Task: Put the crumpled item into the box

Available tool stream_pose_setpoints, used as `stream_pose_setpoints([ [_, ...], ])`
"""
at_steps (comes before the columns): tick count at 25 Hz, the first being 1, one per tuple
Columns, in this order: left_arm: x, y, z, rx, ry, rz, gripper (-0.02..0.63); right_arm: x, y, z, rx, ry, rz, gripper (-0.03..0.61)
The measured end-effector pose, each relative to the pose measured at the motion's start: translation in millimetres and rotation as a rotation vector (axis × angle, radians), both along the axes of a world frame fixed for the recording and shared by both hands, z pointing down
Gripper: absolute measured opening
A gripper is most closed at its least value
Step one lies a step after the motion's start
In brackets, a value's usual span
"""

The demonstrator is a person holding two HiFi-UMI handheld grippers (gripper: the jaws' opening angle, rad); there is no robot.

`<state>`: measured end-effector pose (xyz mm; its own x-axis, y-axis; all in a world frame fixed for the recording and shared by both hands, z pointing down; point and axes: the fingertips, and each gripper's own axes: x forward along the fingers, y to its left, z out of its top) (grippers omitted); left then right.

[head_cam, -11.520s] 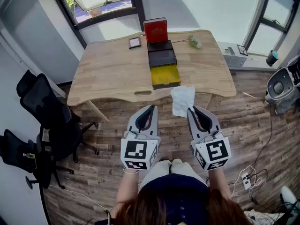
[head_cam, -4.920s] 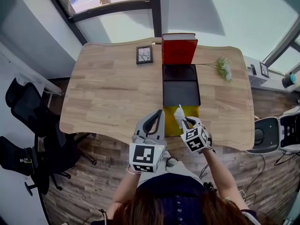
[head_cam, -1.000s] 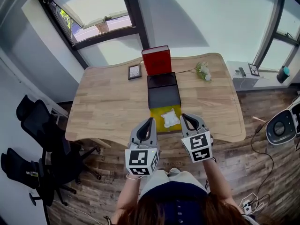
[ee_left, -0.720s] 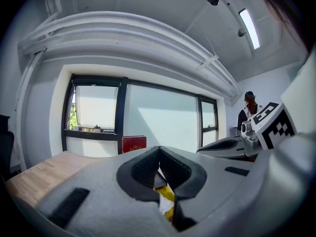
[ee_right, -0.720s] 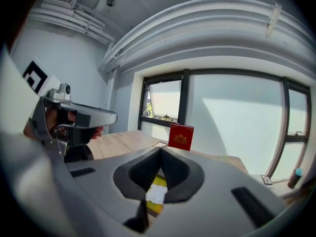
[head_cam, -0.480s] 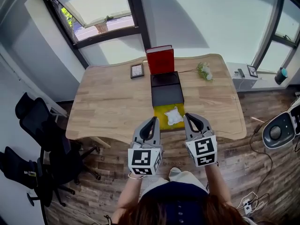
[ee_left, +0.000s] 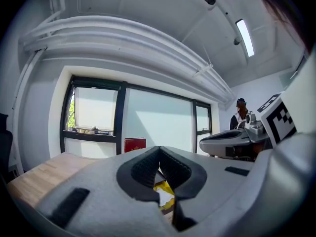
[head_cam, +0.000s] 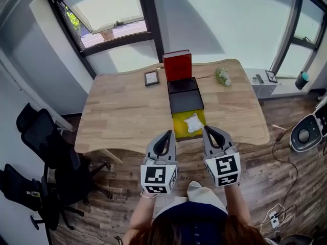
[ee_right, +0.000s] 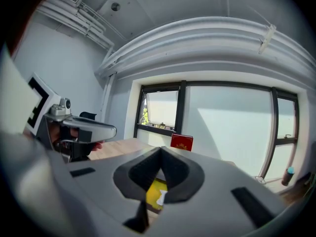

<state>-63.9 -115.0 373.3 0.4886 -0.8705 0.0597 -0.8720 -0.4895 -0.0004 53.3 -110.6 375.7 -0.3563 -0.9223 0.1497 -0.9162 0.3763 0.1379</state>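
The crumpled white item [head_cam: 193, 122] lies in the yellow-lined near section of the long box [head_cam: 180, 125] on the wooden table. The box's black sections [head_cam: 185, 100] and upright red lid [head_cam: 177, 65] lie beyond it. My left gripper [head_cam: 167, 135] and right gripper [head_cam: 208, 130] hover off the table's near edge, either side of the box end. Both are shut and hold nothing. In the left gripper view the jaws [ee_left: 159, 151] meet above the white item [ee_left: 164, 197]. The right gripper view shows its jaws [ee_right: 160, 151] touching, the item [ee_right: 160, 198] on yellow below.
On the table [head_cam: 122, 106] stand a small picture frame [head_cam: 151, 78] and a flower sprig [head_cam: 223, 76] near the back. Black office chairs [head_cam: 46, 137] stand at the left. A white device [head_cam: 306, 131] and floor cables [head_cam: 278, 218] lie at the right.
Both grippers have drawn back from the box towards the person. The crumpled item, once held in the right gripper, stays lying in the yellow section.
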Motion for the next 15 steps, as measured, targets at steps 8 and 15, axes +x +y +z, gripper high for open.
stream_pose_setpoints([
  [8,-17.5,26.2,-4.0,0.008,0.013,0.03,0.026,-18.6,31.4,-10.8,0.02,0.023,0.022,0.025],
  [15,-14.2,51.1,-6.0,0.019,0.014,0.062,0.026,-22.1,62.8,-21.0,0.044,0.034,0.032,0.025],
])
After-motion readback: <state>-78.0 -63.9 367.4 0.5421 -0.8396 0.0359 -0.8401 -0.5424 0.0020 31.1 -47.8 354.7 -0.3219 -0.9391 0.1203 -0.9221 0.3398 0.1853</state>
